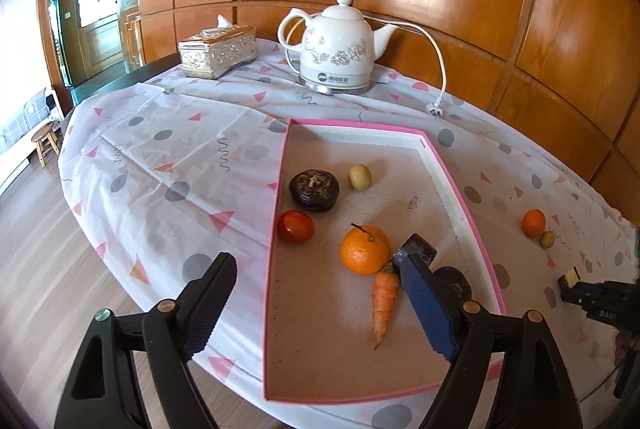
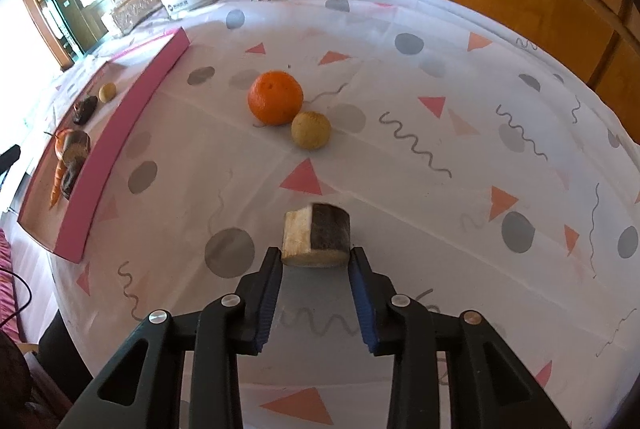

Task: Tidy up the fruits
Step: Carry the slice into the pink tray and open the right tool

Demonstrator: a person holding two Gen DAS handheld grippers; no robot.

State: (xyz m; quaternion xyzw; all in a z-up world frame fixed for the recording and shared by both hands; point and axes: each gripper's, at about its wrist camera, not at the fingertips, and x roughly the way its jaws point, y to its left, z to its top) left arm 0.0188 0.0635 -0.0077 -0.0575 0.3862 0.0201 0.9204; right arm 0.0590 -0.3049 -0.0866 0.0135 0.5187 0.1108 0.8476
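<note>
Right gripper (image 2: 316, 263) was narrowed onto a cut chunk (image 2: 316, 239), dark rind on one side and pale flesh on the other, the jaws touching its two sides just over the patterned worktop (image 2: 440, 77). Beyond it lay an orange (image 2: 275, 97) touching a small tan round fruit (image 2: 311, 130), both outside the pink-rimmed tray (image 1: 276, 189). Left gripper (image 1: 320, 293) hung wide and empty over the tray's near end. The tray held an orange with stem (image 1: 365, 249), carrot (image 1: 383, 305), red tomato (image 1: 296, 226), dark round piece (image 1: 314, 190) and small yellowish fruit (image 1: 360, 177). A white kettle (image 1: 336, 49) stood far behind.
</note>
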